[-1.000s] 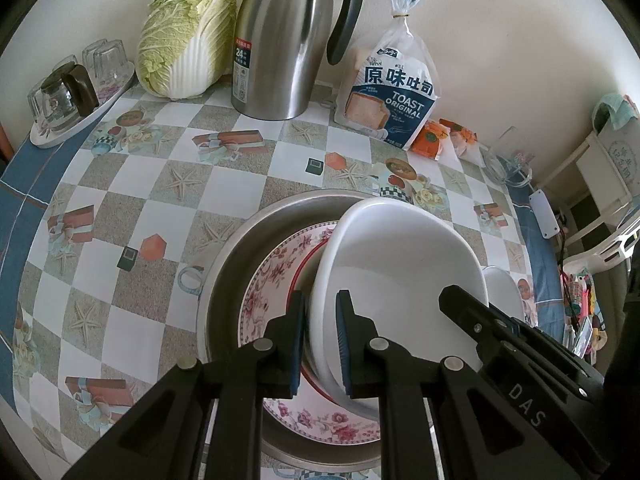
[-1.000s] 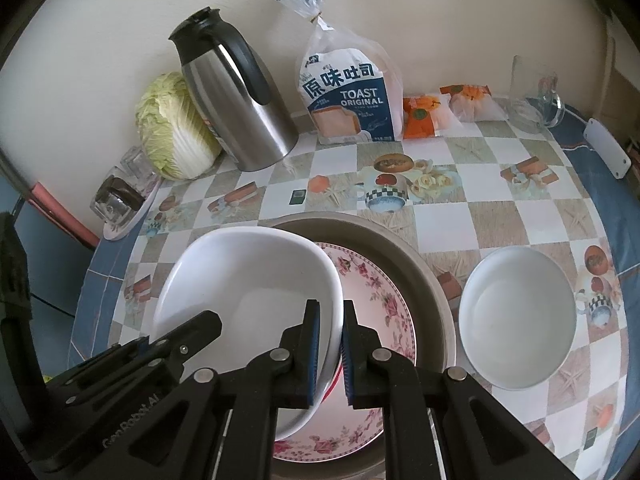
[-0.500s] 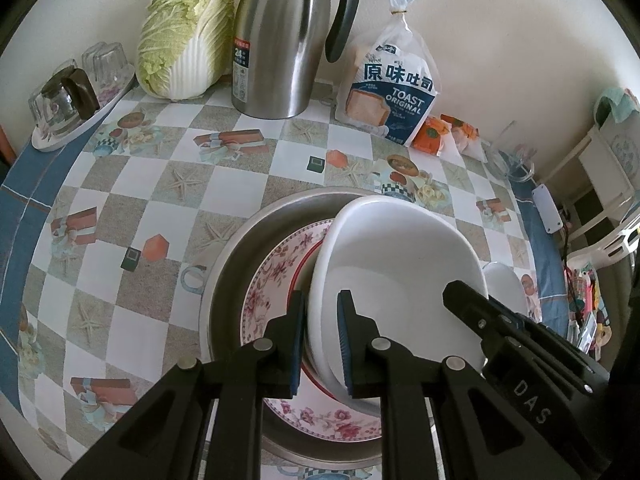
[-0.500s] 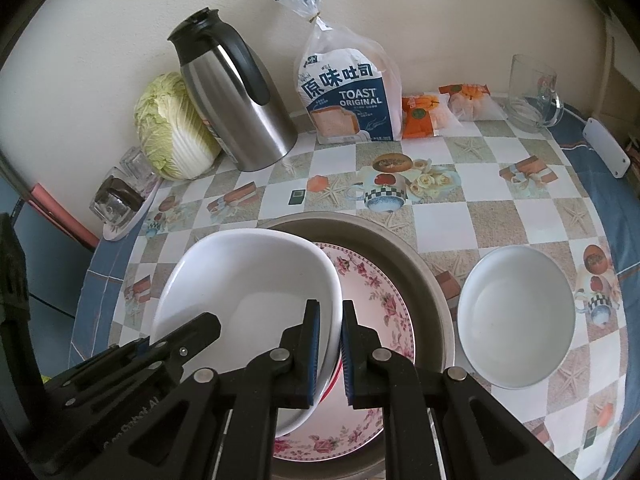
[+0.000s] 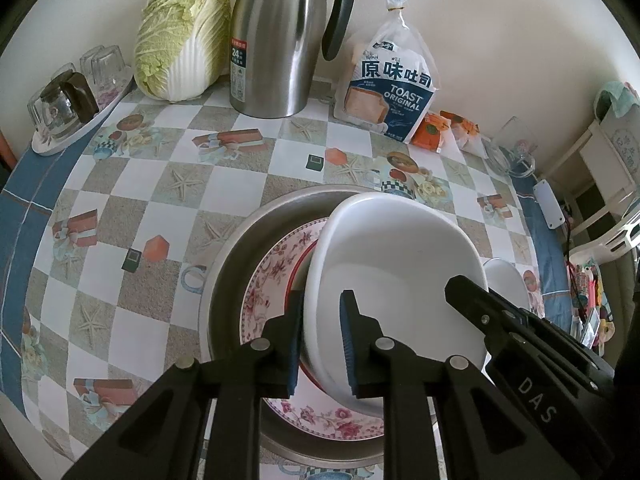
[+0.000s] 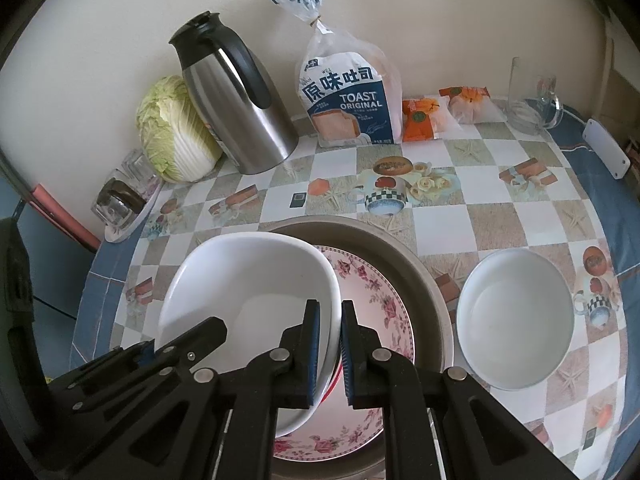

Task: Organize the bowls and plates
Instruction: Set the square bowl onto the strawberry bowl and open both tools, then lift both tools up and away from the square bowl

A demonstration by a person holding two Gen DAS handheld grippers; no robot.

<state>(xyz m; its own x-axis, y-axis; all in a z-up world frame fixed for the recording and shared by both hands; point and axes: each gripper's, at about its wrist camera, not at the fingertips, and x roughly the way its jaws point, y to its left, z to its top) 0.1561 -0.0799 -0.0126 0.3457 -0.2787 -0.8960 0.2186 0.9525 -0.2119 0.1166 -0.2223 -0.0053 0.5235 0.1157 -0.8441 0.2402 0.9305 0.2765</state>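
A white squarish bowl (image 5: 400, 264) (image 6: 252, 280) is held between both grippers over a floral plate (image 5: 276, 276) (image 6: 376, 296) that lies in a wide metal basin (image 5: 240, 248) (image 6: 424, 276). My left gripper (image 5: 320, 340) is shut on the bowl's left rim. My right gripper (image 6: 329, 344) is shut on its right rim. A red edge shows under the bowl. A second round white bowl (image 6: 516, 316) (image 5: 506, 280) sits on the table to the right of the basin.
At the back stand a cabbage (image 5: 180, 36) (image 6: 172, 132), a steel thermos jug (image 5: 280, 40) (image 6: 236, 100), a toast bag (image 5: 392, 88) (image 6: 352, 100), orange snack packets (image 6: 440, 116), a glass jug (image 6: 532, 100) and a tray of glasses (image 5: 68, 100) (image 6: 124, 196).
The white bowl, held by both grippers, has shifted slightly over the floral plate; both wrist views have moved a little. The grips are unchanged.
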